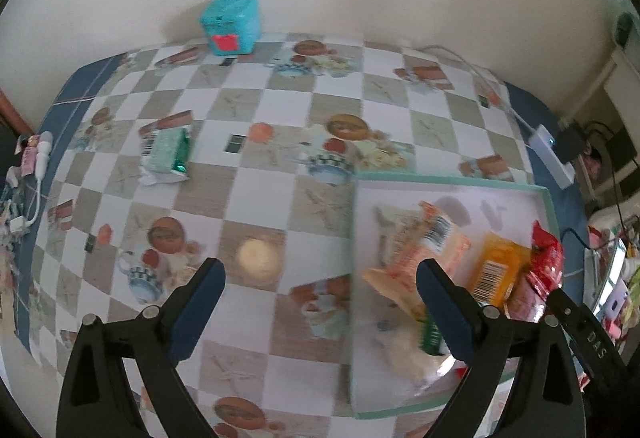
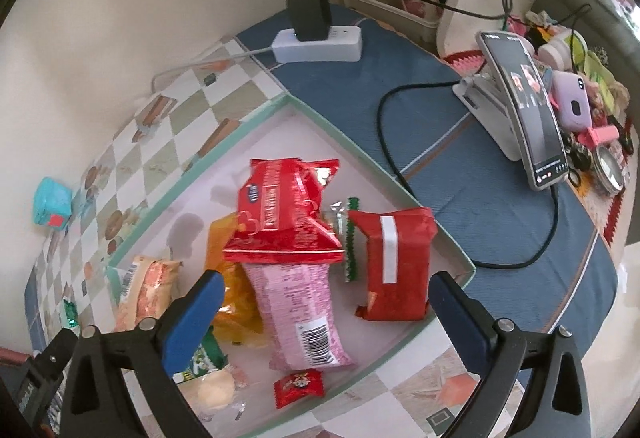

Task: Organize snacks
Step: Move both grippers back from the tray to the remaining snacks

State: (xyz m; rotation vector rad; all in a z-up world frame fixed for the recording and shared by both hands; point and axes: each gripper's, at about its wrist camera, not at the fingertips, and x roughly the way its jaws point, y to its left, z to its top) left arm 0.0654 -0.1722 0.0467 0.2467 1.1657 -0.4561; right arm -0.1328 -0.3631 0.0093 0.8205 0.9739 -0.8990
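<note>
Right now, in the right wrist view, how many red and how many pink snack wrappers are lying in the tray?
Red: 3 (big red bag, red packet with a white strip, small red candy)
Pink: 1 (pink packet, partly under the big red bag)
Total: 4

Checkered tablecloth [image 1: 280, 109], mint-rimmed tray [image 2: 224, 157], red packet [image 2: 288, 213], teal box [image 1: 231, 23]
</note>
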